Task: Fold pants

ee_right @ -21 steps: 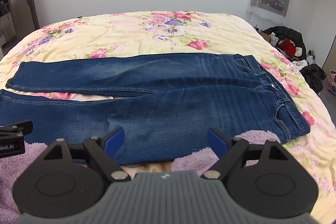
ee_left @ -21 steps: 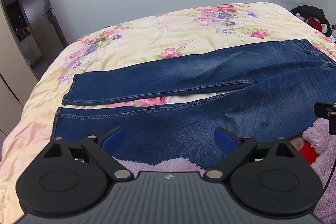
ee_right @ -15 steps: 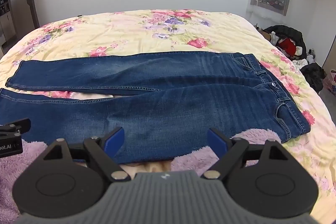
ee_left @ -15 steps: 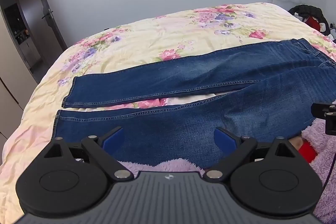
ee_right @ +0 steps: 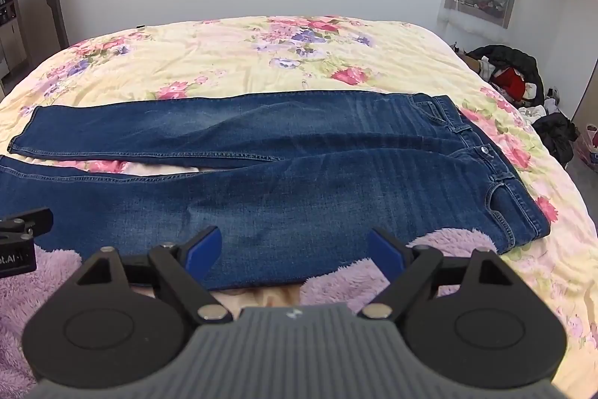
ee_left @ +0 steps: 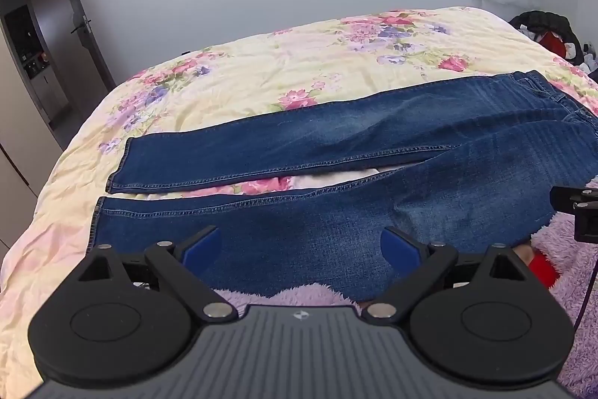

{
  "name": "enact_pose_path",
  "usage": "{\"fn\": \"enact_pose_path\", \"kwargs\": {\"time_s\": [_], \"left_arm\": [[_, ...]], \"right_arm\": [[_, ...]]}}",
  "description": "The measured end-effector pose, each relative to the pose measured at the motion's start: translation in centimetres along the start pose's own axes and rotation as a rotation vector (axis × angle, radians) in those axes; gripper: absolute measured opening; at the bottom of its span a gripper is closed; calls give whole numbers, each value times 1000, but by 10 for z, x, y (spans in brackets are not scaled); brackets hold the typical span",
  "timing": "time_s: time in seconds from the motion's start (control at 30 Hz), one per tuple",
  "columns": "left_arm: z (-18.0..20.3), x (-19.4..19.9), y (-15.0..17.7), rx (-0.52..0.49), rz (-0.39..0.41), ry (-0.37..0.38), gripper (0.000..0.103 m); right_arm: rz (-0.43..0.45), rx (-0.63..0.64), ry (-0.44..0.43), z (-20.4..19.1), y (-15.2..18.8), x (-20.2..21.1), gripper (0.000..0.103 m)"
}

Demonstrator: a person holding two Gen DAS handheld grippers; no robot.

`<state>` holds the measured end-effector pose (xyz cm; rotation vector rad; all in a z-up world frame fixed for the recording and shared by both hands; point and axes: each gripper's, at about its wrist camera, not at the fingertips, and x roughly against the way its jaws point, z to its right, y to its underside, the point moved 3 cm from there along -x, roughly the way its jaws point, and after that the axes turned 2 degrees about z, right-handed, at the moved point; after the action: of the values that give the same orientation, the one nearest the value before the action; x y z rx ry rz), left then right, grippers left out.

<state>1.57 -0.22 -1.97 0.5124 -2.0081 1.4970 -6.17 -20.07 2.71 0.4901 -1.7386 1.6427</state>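
Blue jeans [ee_left: 336, 174] lie flat and unfolded across a floral bed, legs spread apart and pointing left, waistband at the right [ee_right: 497, 171]. My left gripper [ee_left: 301, 247] is open and empty, above the near leg's lower part. My right gripper [ee_right: 295, 249] is open and empty, above the near thigh area of the jeans [ee_right: 299, 182]. Both hover at the near edge of the jeans without touching them. Each gripper's body shows at the edge of the other's view.
The bed has a yellow floral cover [ee_right: 261, 55]. A purple fluffy garment [ee_right: 441, 249] lies along the near edge, under the jeans' hem side. Dark clothes are piled on the floor at the right [ee_right: 523, 81]. A door and cupboards stand at the left [ee_left: 45, 62].
Both views have shifted slightly: the jeans sit a little lower and closer in frame. The grippers stay open and nothing was gripped.
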Motion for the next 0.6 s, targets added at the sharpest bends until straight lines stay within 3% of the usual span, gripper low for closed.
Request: {"fn": "enact_pose_path", "kwargs": {"time_s": [0.6], "left_arm": [[-3, 4, -4, -1, 6, -1, 103]], "right_arm": [[-10, -17, 8, 5, 0, -2, 82]]}}
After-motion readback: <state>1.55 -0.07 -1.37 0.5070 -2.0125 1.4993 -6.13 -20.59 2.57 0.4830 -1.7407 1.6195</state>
